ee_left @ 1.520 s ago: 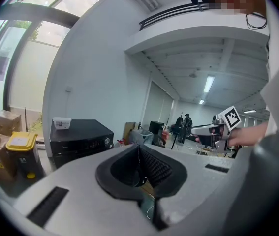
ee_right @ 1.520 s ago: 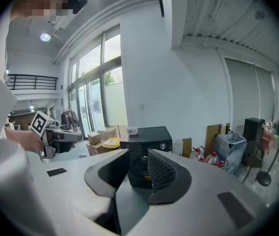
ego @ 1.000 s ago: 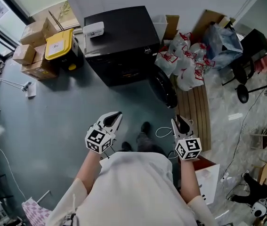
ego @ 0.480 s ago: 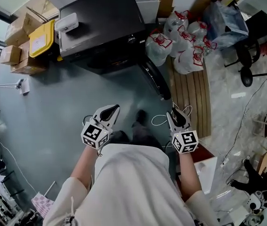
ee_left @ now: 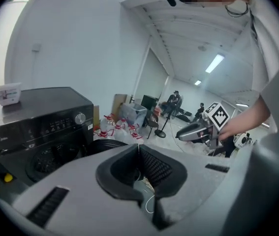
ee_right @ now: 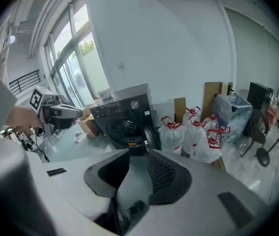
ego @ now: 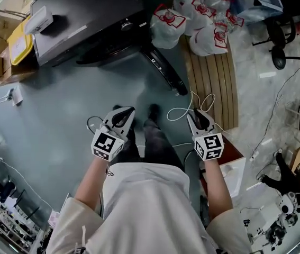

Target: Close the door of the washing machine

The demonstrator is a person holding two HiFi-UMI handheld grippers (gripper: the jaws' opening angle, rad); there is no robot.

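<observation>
Nearest to me, both tools are down in front of my body. The left hand-held gripper (ego: pixel 128 111) is clenched, its tips meeting on nothing. The right hand-held gripper (ego: pixel 196 117) is clenched and empty too. Over the last second I have walked forward and let both arms sink, so the floor (ego: pixel 60 105) between me and the appliance has shrunk. A loose white cable (ego: pixel 191 108) lies on it just ahead of the right tool.

Beyond that, the door (ego: pixel 165 70) of the black washing machine (ego: pixel 86 9) hangs wide open. It swings out toward me on the right side of the dark drum opening (ego: pixel 105 54), and I see it almost edge-on. A second ago it sat well ahead of me; now its free edge is near the right tool, though nothing touches it yet. Nothing about the door itself has changed, so I judge the task not yet started and the approach nearly done. The right tool looks better placed to get behind the door's outer face and push it left, toward the drum.

Farther right lie a slatted wooden panel (ego: pixel 213 73) and white tied bags (ego: pixel 165 23) close to the door's swing, outside its closing path as far as I can judge.
</observation>
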